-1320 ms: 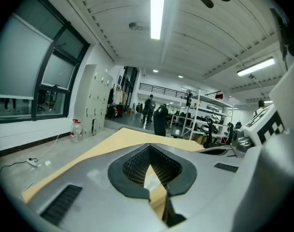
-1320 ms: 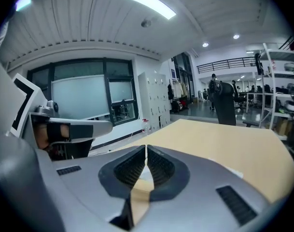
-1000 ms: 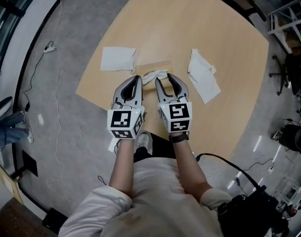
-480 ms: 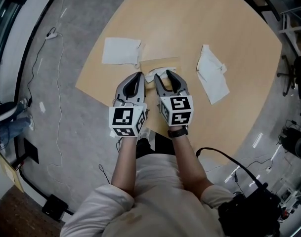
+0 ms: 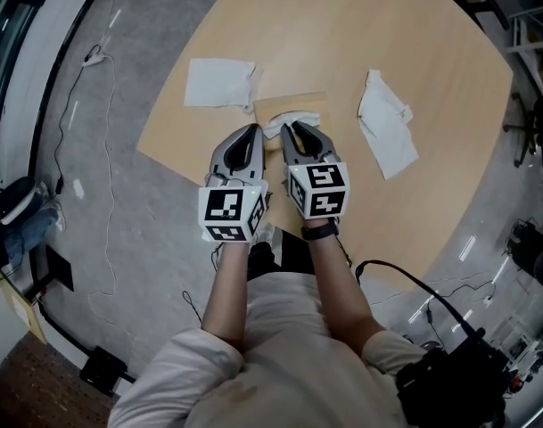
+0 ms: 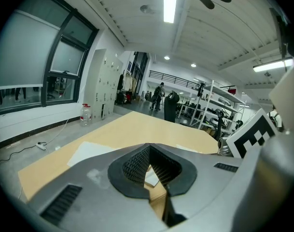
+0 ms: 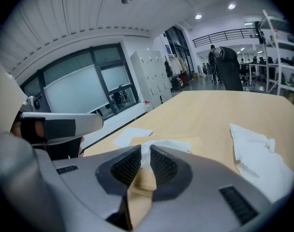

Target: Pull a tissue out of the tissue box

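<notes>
The box (image 5: 284, 105) lies flat on the counter (image 5: 387, 34), near the person's edge, with a white tissue (image 5: 289, 120) bunched up out of its top. The right claw (image 5: 294, 128) points down at that tuft. Its jaws have just been closing, and the tissue fills the narrow gap between the pads, which look to be nipping it. The left claw (image 5: 255, 132) sits just beside it at the box's left edge, jaws together at the tips with nothing in them. Two loose sheets lie either side, one to the left (image 5: 219, 83) and one crumpled to the right (image 5: 389, 136).
</notes>
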A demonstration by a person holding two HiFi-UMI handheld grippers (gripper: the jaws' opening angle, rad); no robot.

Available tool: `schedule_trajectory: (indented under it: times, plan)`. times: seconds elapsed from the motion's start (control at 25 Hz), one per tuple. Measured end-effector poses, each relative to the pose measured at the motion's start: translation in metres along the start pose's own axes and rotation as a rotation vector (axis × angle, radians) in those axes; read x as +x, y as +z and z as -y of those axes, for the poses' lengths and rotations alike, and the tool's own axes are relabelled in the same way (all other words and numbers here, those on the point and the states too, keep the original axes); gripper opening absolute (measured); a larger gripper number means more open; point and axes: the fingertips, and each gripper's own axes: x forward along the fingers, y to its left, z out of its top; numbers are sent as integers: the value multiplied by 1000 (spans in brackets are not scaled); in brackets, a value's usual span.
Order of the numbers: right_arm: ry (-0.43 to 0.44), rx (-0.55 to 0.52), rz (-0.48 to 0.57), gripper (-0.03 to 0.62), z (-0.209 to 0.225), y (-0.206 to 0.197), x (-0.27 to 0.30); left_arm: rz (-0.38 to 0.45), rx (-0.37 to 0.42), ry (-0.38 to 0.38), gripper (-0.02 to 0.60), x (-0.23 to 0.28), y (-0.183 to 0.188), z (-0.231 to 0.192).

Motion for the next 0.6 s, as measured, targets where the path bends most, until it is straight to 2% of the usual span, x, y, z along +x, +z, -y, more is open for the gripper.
schedule_trajectory:
  times: [0.24, 0.6]
  plan:
    - [6, 8, 24, 6, -3, -1, -6, 7, 9, -22, 2, -6, -1, 12]
    - [5, -26, 62, 5, -16, 10, -30, 59, 25, -38, 2, -27, 16, 23]
